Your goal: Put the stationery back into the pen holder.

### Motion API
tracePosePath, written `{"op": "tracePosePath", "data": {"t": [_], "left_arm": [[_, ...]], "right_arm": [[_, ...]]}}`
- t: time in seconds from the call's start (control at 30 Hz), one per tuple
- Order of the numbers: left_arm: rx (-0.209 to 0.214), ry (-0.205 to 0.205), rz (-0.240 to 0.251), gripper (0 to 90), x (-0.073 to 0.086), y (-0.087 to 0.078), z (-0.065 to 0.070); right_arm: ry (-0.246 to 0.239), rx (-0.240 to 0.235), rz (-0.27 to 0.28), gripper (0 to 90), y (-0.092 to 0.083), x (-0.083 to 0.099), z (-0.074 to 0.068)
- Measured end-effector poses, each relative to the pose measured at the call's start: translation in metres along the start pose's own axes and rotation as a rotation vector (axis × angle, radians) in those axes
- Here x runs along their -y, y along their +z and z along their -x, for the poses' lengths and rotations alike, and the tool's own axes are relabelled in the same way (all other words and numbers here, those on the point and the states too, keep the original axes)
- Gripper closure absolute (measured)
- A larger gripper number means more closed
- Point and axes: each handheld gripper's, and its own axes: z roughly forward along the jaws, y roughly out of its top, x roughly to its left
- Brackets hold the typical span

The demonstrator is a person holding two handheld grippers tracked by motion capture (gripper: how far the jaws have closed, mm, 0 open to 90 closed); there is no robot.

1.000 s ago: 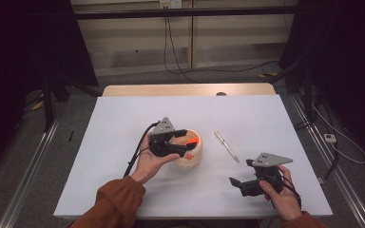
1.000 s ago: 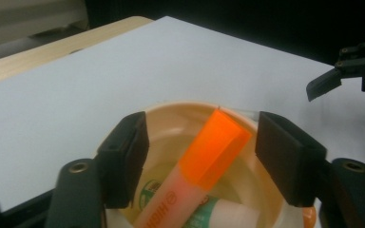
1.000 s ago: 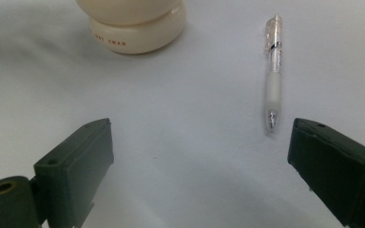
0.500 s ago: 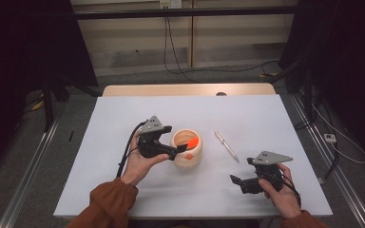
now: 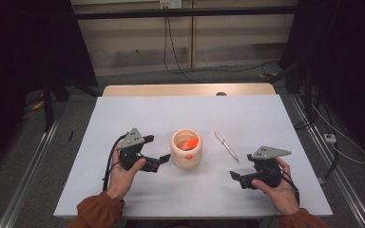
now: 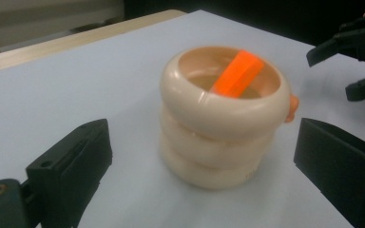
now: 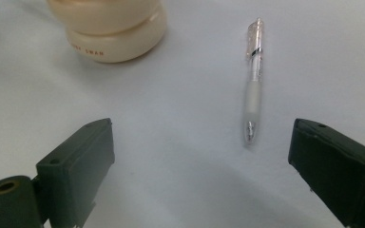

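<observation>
Your left gripper (image 5: 158,163) sits just left of the cream holder (image 5: 186,148) at the middle of the white table (image 5: 133,114). Its jaws have just been opening and now stand wide, with nothing between them. The holder stands upright with an orange item (image 6: 236,74) leaning inside. Your right gripper (image 5: 237,179) rests near the table's front edge, jaws wide and empty, facing the pen (image 7: 254,78) that lies flat right of the holder.
</observation>
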Motion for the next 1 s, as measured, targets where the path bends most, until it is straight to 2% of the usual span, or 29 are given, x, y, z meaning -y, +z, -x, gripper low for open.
{"op": "tracePosePath", "data": {"t": [0.1, 0.23, 0.33, 0.37, 0.53, 0.7, 0.87, 0.9, 0.93, 0.97, 1.0], "left_arm": [[-0.022, 0.008, -0.005, 5.7, 0.006, -0.01, 0.002], [-0.018, -0.001, -0.006, 5.7, 0.015, -0.02, 0.009], [-0.032, 0.025, -0.013, 5.8, 0.021, -0.028, 0.01], [-0.035, 0.009, -0.011, 5.9, 0.024, -0.03, 0.012], [-0.06, -0.012, -0.022, 6.0, 0.037, -0.04, 0.009], [-0.066, -0.027, -0.039, 6.0, 0.047, -0.042, 0.008], [-0.067, -0.009, -0.033, 6.0, 0.047, -0.041, 0.011], [-0.062, -0.013, -0.036, 6.0, 0.048, -0.04, 0.012], [-0.061, 0.0, -0.043, 6.0, 0.048, -0.04, 0.011], [-0.058, -0.015, -0.04, 6.0, 0.049, -0.039, 0.012], [-0.058, -0.007, -0.049, 6.0, 0.049, -0.039, 0.012]], "right_arm": [[0.013, -0.002, 0.0, 7.6, 0.0, -0.004, 0.004], [0.02, 0.005, -0.004, 6.6, 0.003, -0.01, 0.009], [0.014, 0.012, -0.008, 6.5, 0.007, -0.014, 0.012], [0.012, 0.012, -0.011, 6.5, 0.009, -0.016, 0.013], [0.01, 0.038, -0.008, 6.9, 0.014, -0.023, 0.017], [0.014, 0.059, -0.041, 11.3, 0.02, -0.032, 0.023], [0.009, 0.04, -0.049, 13.9, 0.03, -0.044, 0.031], [0.015, 0.044, -0.06, 15.6, 0.033, -0.046, 0.033], [0.024, 0.043, -0.068, 16.5, 0.035, -0.048, 0.036], [0.029, 0.036, -0.075, 17.7, 0.037, -0.049, 0.039], [0.038, 0.038, -0.09, 18.4, 0.04, -0.051, 0.04]]}}
